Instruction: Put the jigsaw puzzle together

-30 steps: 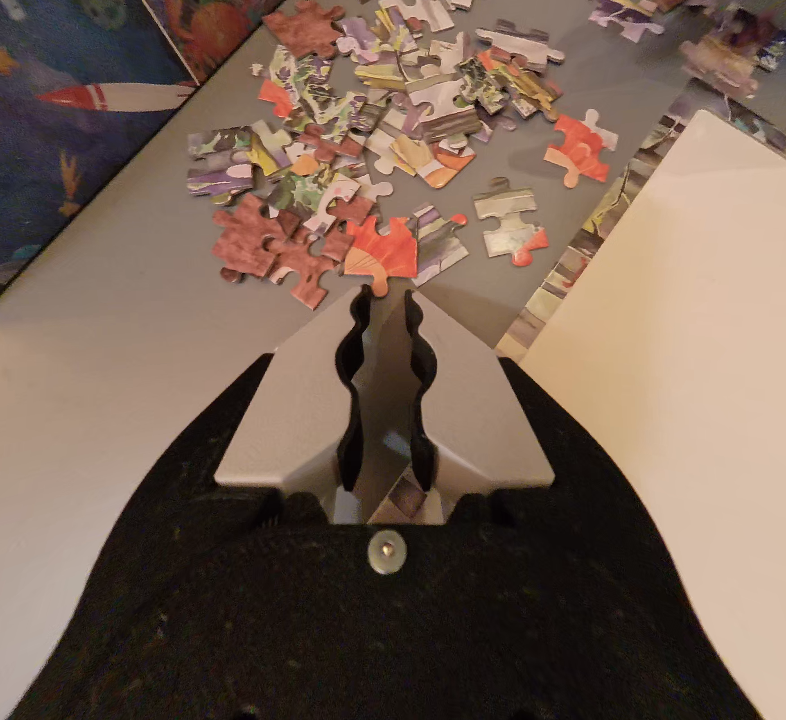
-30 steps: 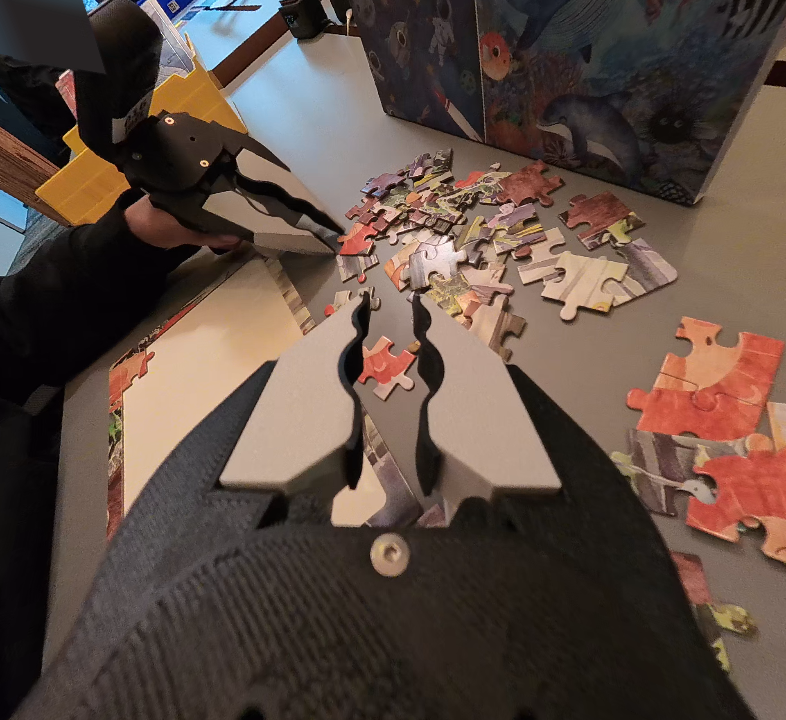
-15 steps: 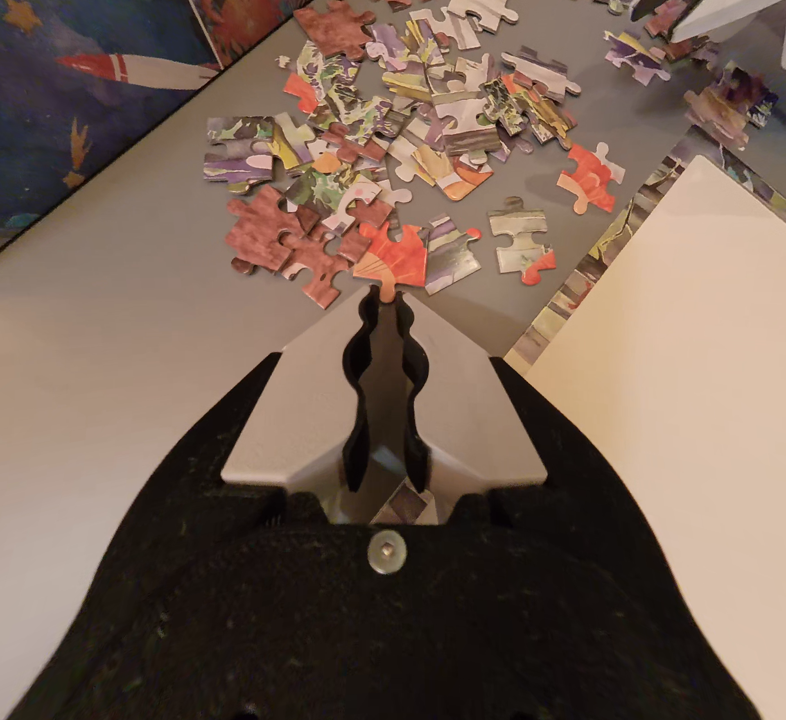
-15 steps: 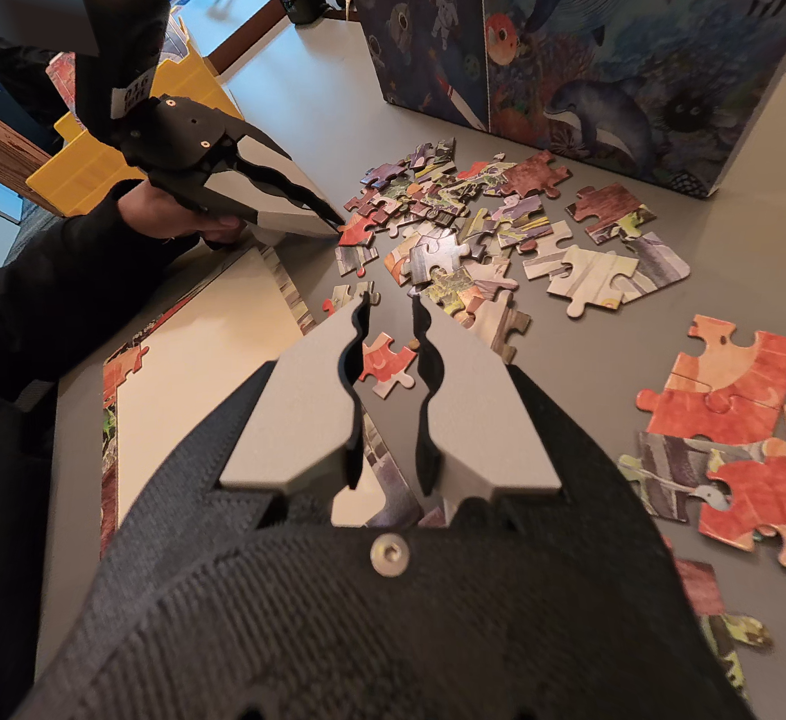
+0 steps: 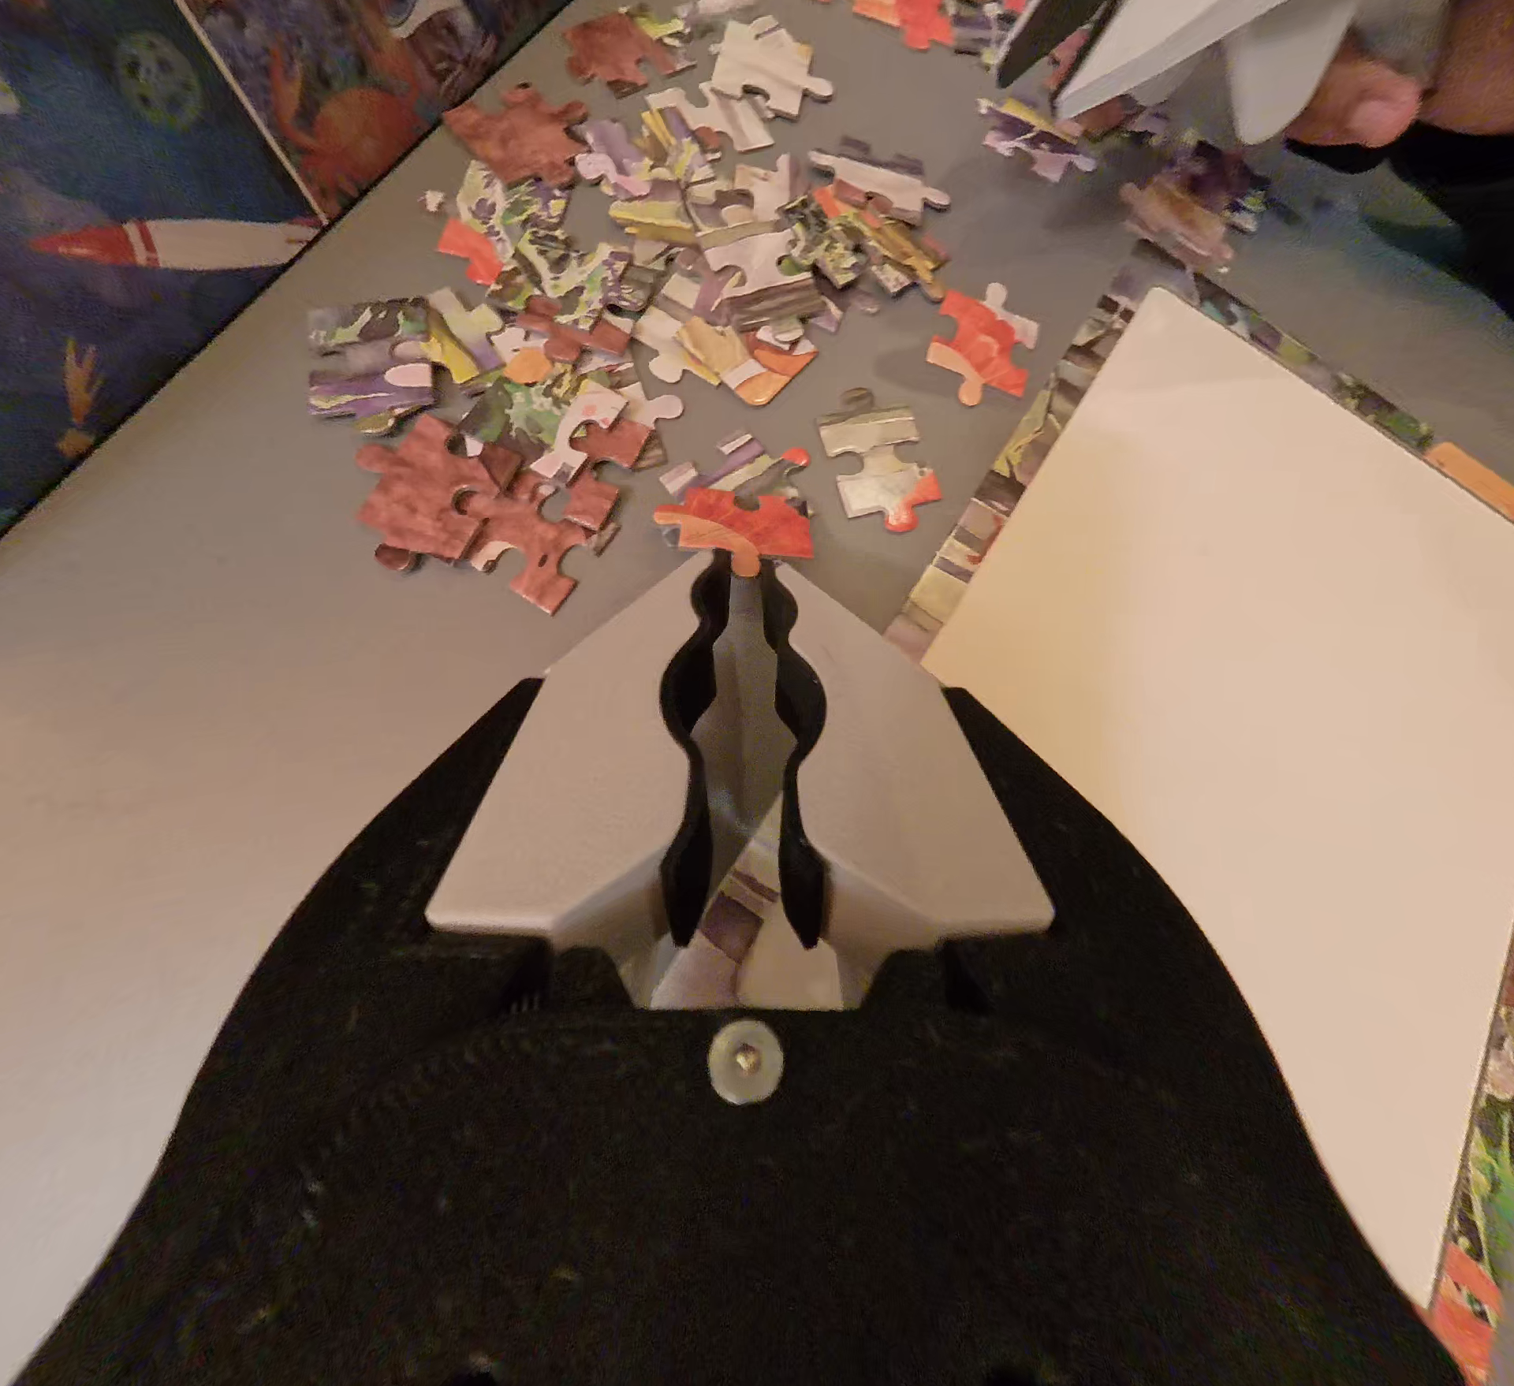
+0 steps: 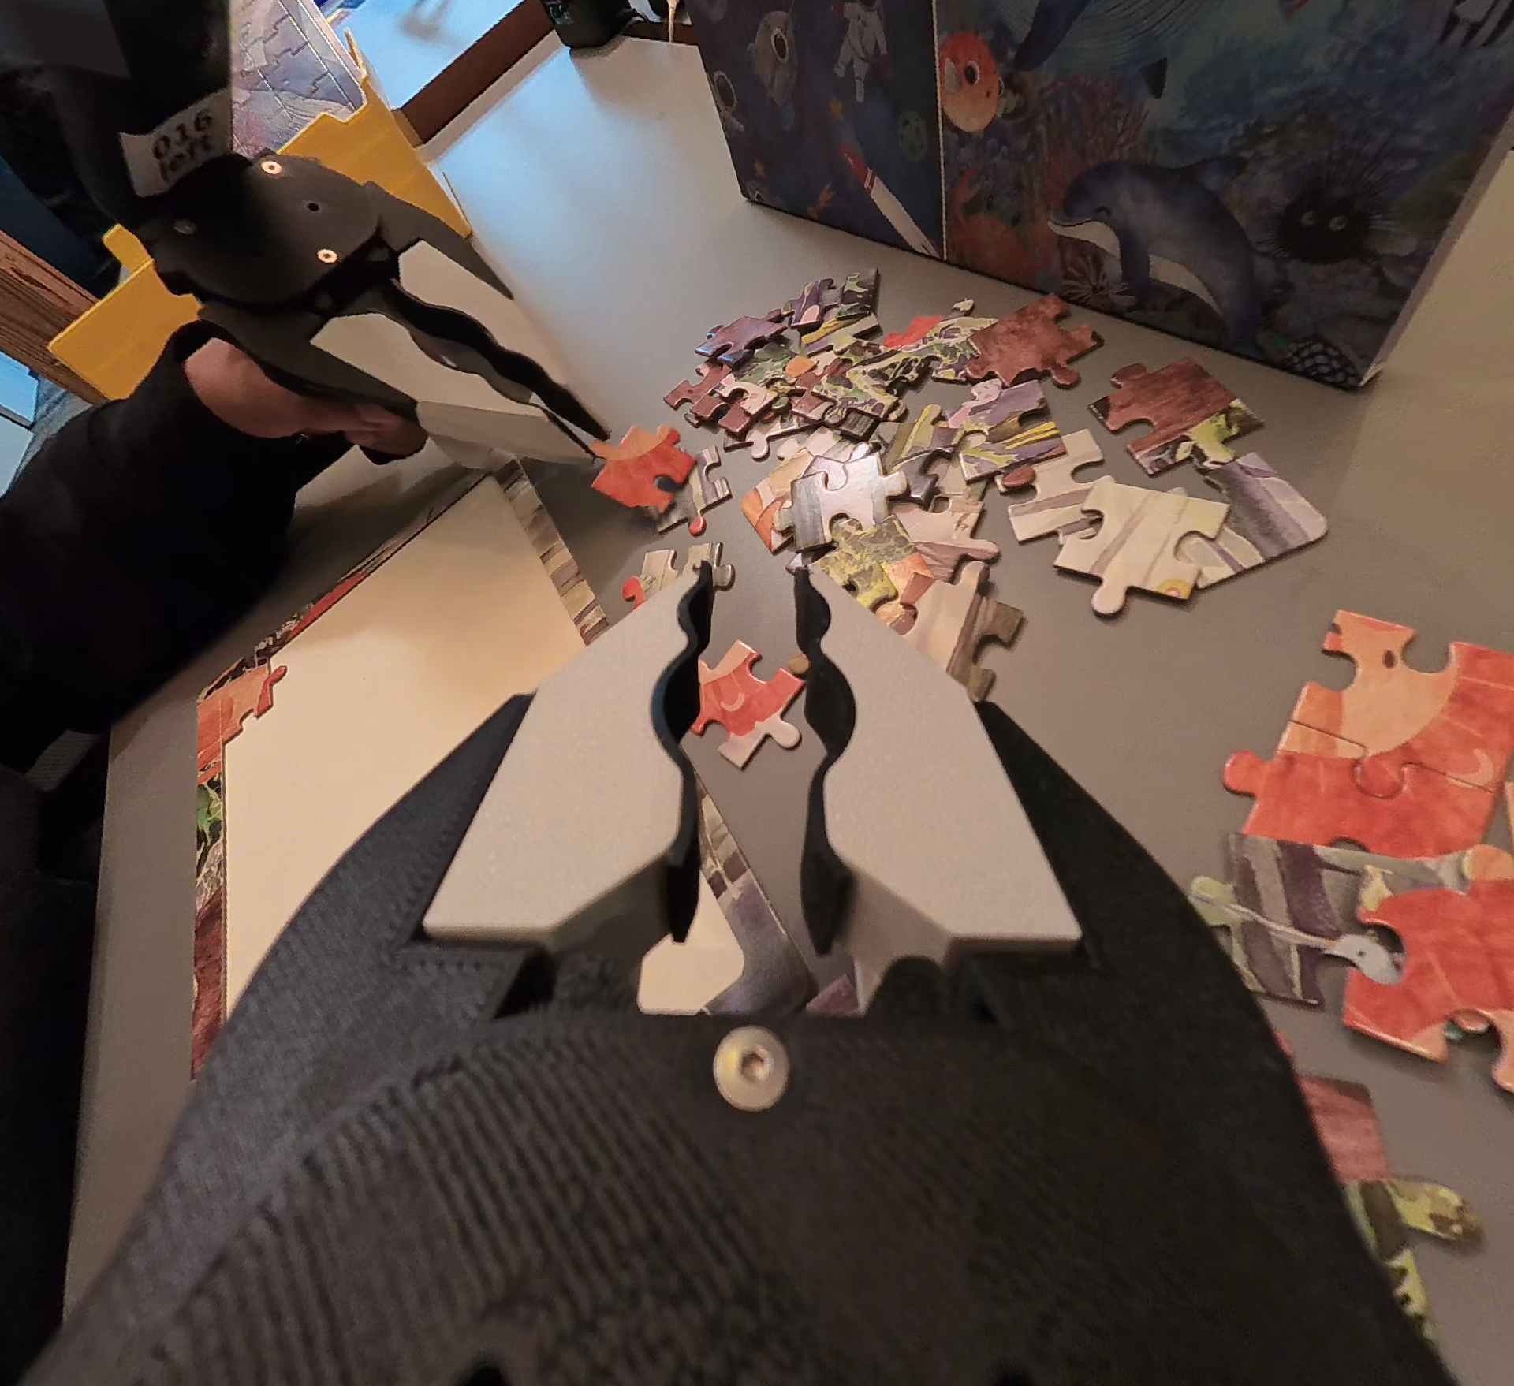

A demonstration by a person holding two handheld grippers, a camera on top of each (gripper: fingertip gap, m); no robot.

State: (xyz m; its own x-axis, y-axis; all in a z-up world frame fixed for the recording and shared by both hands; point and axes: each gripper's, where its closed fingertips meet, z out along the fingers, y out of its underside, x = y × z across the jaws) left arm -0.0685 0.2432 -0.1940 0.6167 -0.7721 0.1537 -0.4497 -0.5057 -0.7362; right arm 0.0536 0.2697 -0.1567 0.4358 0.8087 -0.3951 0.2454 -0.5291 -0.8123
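Orange puzzle piece (image 5: 737, 526): thin, light, stiff card, pinched by one tab in left tool (image 5: 744, 568), lifted just off tabletop (image 5: 164, 691). Likely to pivot; firmer taken across its body. Right tool (image 6: 752, 585) spread, empty.

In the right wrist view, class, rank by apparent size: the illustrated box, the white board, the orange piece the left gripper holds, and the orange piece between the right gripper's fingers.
1. Illustrated box.
2. White board, partly hidden.
3 and 4. Held orange piece in the left gripper and orange piece by the right gripper: alike, distances differ, unranked.
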